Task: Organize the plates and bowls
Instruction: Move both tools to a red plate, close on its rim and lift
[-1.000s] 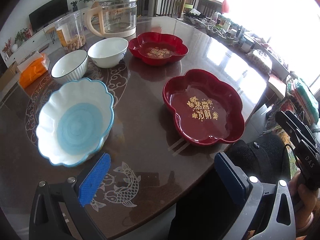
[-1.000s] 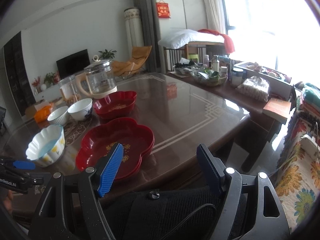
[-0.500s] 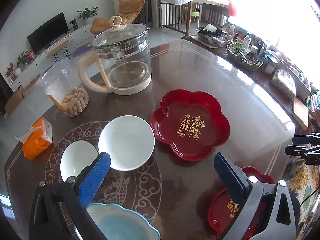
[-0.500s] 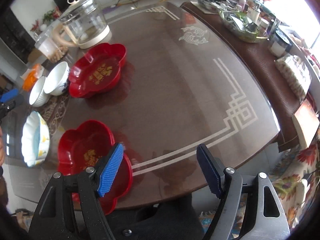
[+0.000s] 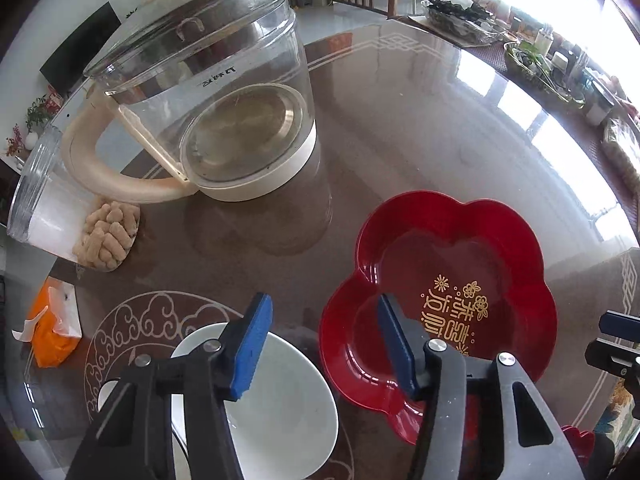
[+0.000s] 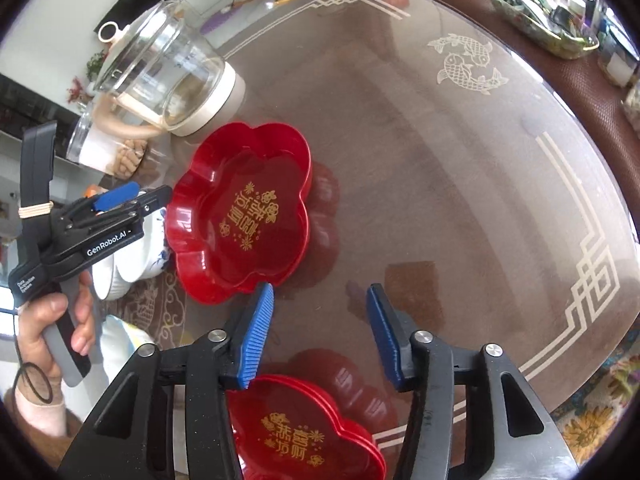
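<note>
A red flower-shaped plate (image 5: 448, 280) with gold writing lies on the brown glass table; it also shows in the right wrist view (image 6: 244, 216). A second red plate (image 6: 304, 432) lies nearer, under my right gripper (image 6: 320, 340), which is open and empty above the table. My left gripper (image 5: 324, 348) is open and empty, hovering between a white bowl (image 5: 280, 412) and the far red plate's left rim. In the right wrist view the left gripper (image 6: 132, 196) sits over the white bowls (image 6: 132, 264). A blue-and-white bowl (image 6: 120, 340) is partly hidden by the hand.
A glass kettle (image 5: 208, 92) with a cream handle stands behind the bowls. A clear jar of snacks (image 5: 80, 224) and an orange tissue pack (image 5: 48, 324) lie at left. Cluttered trays (image 6: 540, 12) line the table's far side.
Both grippers have moved forward and down over the table. The left one went from the near blue bowl to the far white bowl and red plate. Both sets of jaws have narrowed somewhat.
</note>
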A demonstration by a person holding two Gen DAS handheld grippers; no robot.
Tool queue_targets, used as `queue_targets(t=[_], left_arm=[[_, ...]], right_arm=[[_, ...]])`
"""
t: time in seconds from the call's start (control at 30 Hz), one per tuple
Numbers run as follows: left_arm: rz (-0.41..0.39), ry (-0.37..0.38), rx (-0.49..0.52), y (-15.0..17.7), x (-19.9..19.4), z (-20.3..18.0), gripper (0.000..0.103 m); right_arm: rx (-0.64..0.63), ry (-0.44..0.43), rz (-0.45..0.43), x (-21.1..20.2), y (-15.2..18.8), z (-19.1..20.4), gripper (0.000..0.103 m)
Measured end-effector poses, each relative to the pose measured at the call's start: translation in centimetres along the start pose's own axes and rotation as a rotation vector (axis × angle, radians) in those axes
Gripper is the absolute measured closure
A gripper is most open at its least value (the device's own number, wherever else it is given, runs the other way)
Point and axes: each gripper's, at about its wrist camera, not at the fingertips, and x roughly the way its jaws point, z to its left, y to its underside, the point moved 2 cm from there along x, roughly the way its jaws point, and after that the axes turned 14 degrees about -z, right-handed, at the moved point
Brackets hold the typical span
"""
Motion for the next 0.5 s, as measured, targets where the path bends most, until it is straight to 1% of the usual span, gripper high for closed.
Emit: queue_targets(t=[0.03, 0.07, 0.13, 0.27, 0.3, 0.33, 0.37, 0.4, 0.47, 0.5], left_arm=[[0.005, 0.007, -0.014, -0.1, 0.4, 0.2, 0.057], [0.012, 0.015, -0.024, -0.1, 0.8, 0.3, 0.059], [0.023, 0.028, -0.028, 0.0, 1.4, 0.3, 0.059], [0.058, 0.041, -0.002, 0.5, 2.6, -0.3, 0.061], [0.068, 0.049, 0.001, 0.7, 2.9, -0.4, 0.062], [0.080, 0.057, 0.004, 0.9, 3.1, -0.7, 0.067], [0.073, 0.051, 0.018, 0.9, 3.1, -0.9, 0.069], [0.071, 0.054, 0.028, 1.0, 3.1, -1.2, 0.073], [0.075, 0.050, 0.028, 1.1, 3.0, -1.4, 0.084], [0.074, 0.056, 0.017, 1.2, 3.0, -1.4, 0.085]], right_arm=[[0.000, -0.003, -0.001, 0.6, -0.4, 0.1, 0.052], [-0.001, -0.005, -0.002, 1.0, -0.6, 0.2, 0.052], [-0.020, -0.004, 0.003, 2.0, -1.0, 0.5, 0.052], [-0.042, -0.006, 0.030, 4.1, -1.4, 0.6, 0.052], [-0.042, -0.007, 0.036, 4.6, -1.4, 0.6, 0.056], [-0.042, -0.009, 0.040, 5.0, -1.4, 0.6, 0.059], [-0.041, -0.013, 0.048, 5.4, -1.4, 0.5, 0.067], [-0.038, -0.016, 0.055, 5.9, -1.4, 0.6, 0.077], [-0.040, -0.016, 0.073, 6.6, -1.2, 0.5, 0.087], [-0.046, -0.014, 0.077, 6.8, -1.1, 0.5, 0.091]])
